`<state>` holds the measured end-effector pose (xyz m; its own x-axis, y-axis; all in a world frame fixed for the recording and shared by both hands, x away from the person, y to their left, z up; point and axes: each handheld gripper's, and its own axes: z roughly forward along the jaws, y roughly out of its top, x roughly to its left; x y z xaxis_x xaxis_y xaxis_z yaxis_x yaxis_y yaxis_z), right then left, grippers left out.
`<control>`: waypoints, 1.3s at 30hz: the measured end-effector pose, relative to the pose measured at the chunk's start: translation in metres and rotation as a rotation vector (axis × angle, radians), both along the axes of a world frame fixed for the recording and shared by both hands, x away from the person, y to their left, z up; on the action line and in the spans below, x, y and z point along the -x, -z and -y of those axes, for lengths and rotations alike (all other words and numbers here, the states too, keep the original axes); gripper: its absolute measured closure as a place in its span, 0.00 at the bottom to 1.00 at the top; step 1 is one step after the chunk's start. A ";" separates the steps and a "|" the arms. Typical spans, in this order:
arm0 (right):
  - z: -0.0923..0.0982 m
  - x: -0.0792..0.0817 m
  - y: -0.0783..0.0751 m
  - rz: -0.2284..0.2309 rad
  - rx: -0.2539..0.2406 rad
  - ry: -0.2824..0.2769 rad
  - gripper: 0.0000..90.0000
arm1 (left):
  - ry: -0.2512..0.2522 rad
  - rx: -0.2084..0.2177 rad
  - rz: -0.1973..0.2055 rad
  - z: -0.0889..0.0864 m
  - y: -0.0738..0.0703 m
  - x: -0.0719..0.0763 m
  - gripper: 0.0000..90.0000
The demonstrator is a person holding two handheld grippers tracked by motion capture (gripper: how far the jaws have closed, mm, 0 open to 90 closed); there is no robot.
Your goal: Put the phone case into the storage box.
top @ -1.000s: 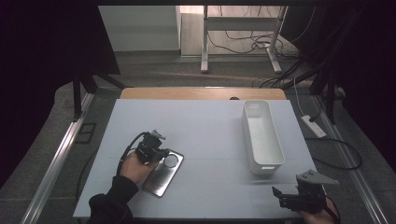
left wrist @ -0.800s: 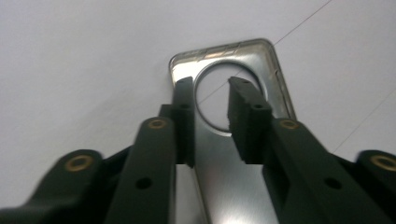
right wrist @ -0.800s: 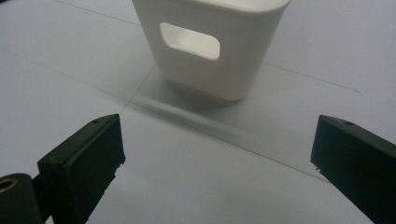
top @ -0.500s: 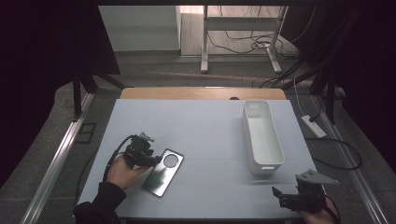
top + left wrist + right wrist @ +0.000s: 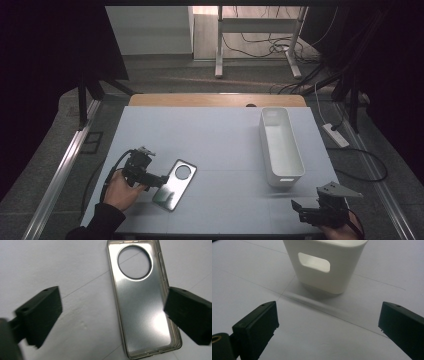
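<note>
Jaws of the left gripper (image 5: 110, 322) stand wide apart in the left gripper view, one at the left edge of the frame, the other at the right edge. Nothing is clamped between them. A metallic phone case (image 5: 143, 302) lies flat on the white worktop (image 5: 62, 270) between the two jaws, nearer the right one, whose block overlaps the case's right rim in the picture; whether it touches cannot be told. The case's round camera opening sits at the top centre of that frame, with the worktop showing through it.

Jaws of the right gripper (image 5: 329, 327) are likewise wide apart in the right gripper view and hold nothing; bare worktop lies between them. Beyond, at upper centre, stands the end wall of a white bin (image 5: 327, 265) with a slotted handle hole, a detail that is faint in the high view.

From the high view, the left gripper (image 5: 162, 178) appears at lower left, held in a hand (image 5: 121, 190), its tips at the near-left edge of the phone case (image 5: 175, 184). The right gripper (image 5: 300, 210) sits at the lower right edge of the worktop (image 5: 210, 140), apart from the bin (image 5: 280, 147), which runs lengthwise along the right side. That view also shows the floor, cables and a table frame beyond the worktop.
</note>
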<state>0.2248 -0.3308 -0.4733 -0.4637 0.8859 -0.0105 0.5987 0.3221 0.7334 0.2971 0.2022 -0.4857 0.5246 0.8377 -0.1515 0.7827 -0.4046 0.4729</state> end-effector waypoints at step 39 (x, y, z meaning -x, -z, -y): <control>-0.001 0.000 0.000 -0.003 0.007 -0.004 0.02 | 0.013 -0.108 -0.021 0.015 0.037 0.014 0.32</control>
<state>0.2247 -0.3298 -0.4734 -0.4674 0.8839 -0.0153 0.5998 0.3298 0.7290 0.2835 0.1873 -0.5227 0.5330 0.8431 -0.0718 0.7865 -0.4623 0.4096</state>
